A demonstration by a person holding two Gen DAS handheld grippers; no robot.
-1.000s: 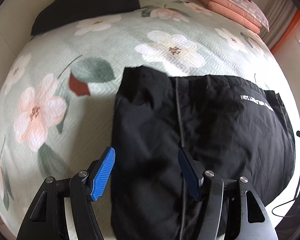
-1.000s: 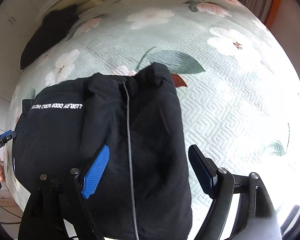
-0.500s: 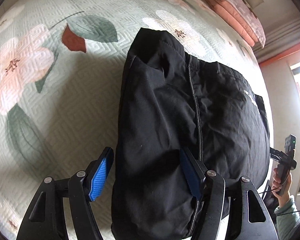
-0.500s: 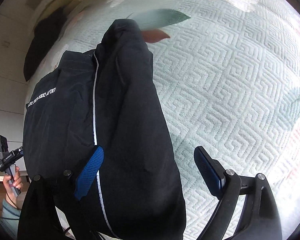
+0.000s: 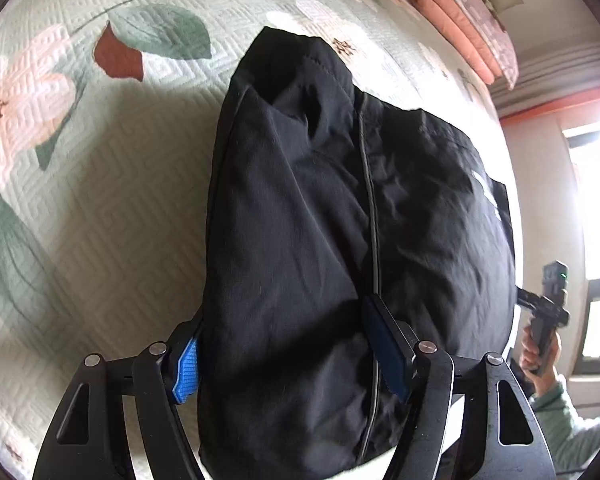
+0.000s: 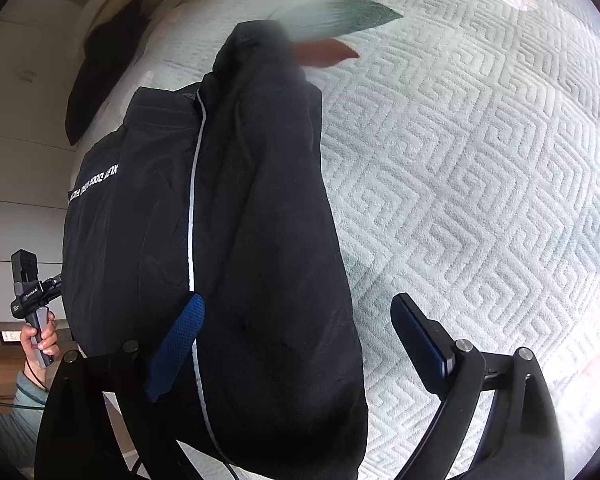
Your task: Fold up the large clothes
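A folded black jacket (image 5: 324, 216) with a thin pale seam line and white lettering lies on the flowered bed cover (image 5: 100, 200). My left gripper (image 5: 288, 352) is open, its blue-padded fingers straddling the jacket's near end; the cloth bulges over the left pad (image 5: 186, 368). In the right wrist view the same jacket (image 6: 228, 220) fills the middle. My right gripper (image 6: 296, 344) is open; its left finger (image 6: 176, 348) rests over the cloth, its right finger (image 6: 420, 344) is beside the jacket's edge over the bed cover (image 6: 480, 160).
Folded pink and patterned bedding (image 5: 464, 12) lies at the far right of the bed. A dark cloth (image 6: 104, 80) lies at the far left edge. Each view shows the other hand-held gripper at the side (image 5: 548, 304) (image 6: 30, 292).
Both grippers have dropped lower and closer over the jacket's near end. The cloth now bulges up between the left gripper's fingers and hides most of its left pad.
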